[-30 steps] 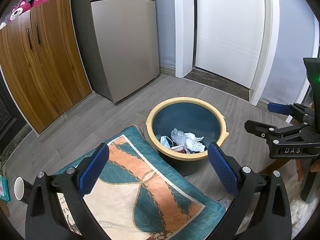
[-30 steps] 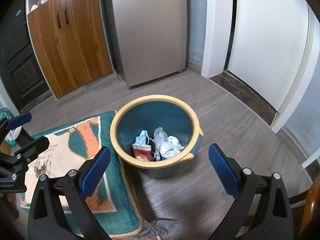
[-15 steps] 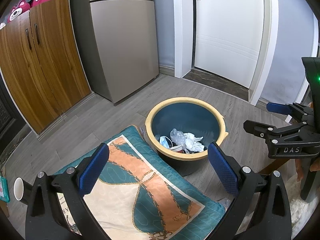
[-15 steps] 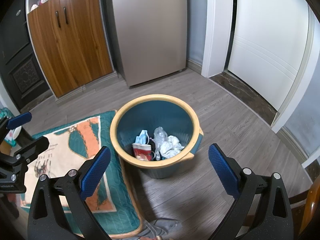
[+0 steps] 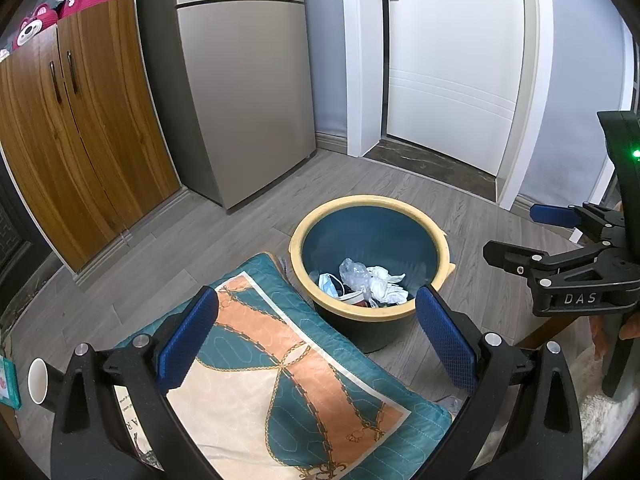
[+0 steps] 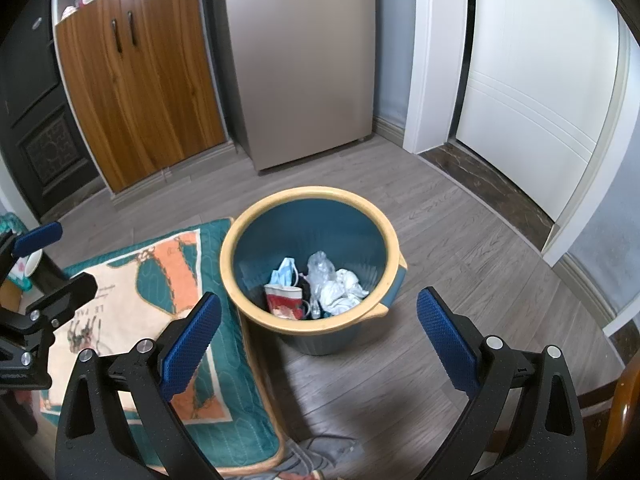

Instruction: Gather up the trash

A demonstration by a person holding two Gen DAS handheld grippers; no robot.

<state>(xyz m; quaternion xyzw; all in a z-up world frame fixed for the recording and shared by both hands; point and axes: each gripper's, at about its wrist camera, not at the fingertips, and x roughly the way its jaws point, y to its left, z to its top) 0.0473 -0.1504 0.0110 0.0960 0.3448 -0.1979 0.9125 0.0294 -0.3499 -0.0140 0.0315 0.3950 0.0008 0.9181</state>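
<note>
A blue bin with a yellow rim (image 5: 424, 224) (image 6: 256, 220) stands on the wood floor. Inside lie crumpled white tissue (image 5: 386, 282) (image 6: 344, 290), a clear plastic wrapper (image 6: 320, 266), a blue face mask (image 5: 330, 282) (image 6: 285, 270) and a red paper cup (image 6: 285, 300). My left gripper (image 5: 318, 338) is open, above the near side of the bin, nothing between its blue pads. My right gripper (image 6: 318, 334) is open too, in front of the bin. Each gripper shows in the other's view: right gripper (image 5: 532, 236), left gripper (image 6: 52, 256).
A teal and orange cushion (image 5: 280, 380) (image 6: 132, 280) lies left of the bin. A steel fridge (image 5: 240, 80), a wooden cabinet (image 5: 80, 132) and a white door (image 5: 452, 60) line the far wall. A white cup (image 5: 38, 374) sits at far left. A wooden chair edge (image 6: 624, 408) is at right.
</note>
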